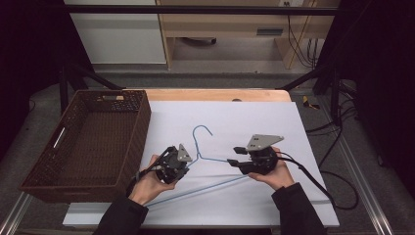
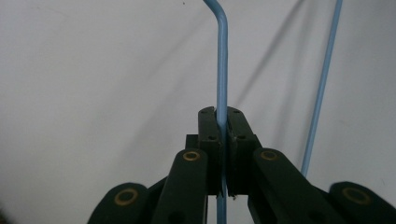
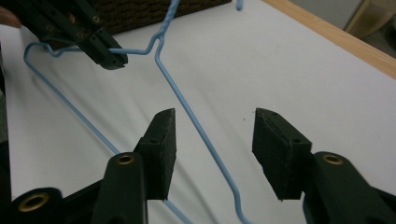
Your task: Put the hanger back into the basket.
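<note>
A blue wire hanger (image 1: 205, 159), lying near the middle of the white counter (image 1: 274, 122), is pinched by the left tongs (image 1: 182, 164) while the right tongs (image 1: 234, 157) stand spread around it, the basket (image 1: 44, 183) at left not yet reached.

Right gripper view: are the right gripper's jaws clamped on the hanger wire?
No: the right gripper stands open, and the blue wire hanger runs between its pads untouched.
</note>
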Demonstrator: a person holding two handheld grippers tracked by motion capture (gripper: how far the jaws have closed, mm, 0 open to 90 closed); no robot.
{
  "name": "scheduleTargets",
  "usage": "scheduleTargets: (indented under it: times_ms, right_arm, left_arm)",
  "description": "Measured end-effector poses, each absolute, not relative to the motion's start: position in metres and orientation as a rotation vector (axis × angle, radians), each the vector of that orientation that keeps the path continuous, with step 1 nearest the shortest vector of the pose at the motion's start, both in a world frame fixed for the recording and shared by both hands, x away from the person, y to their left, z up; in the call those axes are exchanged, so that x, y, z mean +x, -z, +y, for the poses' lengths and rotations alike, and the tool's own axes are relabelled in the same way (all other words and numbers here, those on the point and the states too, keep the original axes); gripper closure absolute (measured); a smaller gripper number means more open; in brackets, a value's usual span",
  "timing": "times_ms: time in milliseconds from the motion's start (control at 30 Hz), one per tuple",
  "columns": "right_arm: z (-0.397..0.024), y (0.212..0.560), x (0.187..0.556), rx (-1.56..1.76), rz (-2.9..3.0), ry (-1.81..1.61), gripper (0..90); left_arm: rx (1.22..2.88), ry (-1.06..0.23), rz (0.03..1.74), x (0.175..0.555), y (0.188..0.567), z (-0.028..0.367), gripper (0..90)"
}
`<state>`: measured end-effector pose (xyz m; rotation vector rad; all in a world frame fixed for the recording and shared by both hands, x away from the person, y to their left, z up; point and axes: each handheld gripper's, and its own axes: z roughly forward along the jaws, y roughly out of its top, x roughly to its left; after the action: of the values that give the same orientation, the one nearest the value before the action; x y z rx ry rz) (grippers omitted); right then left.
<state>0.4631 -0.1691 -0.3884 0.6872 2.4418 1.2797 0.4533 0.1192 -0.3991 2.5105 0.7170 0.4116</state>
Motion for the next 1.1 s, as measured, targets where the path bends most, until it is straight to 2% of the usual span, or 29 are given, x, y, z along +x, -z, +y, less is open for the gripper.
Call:
scheduleTargets:
  times_ms: [267,367,467,733,1100]
  right_arm:
    - [-0.207,0.392,0.440,0.871,2.284,-1.318,28.5]
    - [-0.219,0.395,0.434,0.940,2.230,-1.323,17.0]
    - [-0.229,0.398,0.430,1.003,2.180,-1.333,11.4]
    - [-0.247,0.408,0.421,1.087,2.108,-1.340,8.3]
    - [-0.258,0.415,0.417,1.122,2.087,-1.310,6.6]
  left_arm:
    - [2.413,-0.457,0.759,0.448,0.386,0.124,87.0]
    - [2.389,-0.472,0.778,0.446,0.383,0.126,87.0]
    - [2.366,-0.485,0.801,0.445,0.379,0.129,87.1]
    - [2.292,-0.517,0.857,0.443,0.364,0.137,87.0]
    - [2.295,-0.572,0.845,0.447,0.327,0.149,87.0]
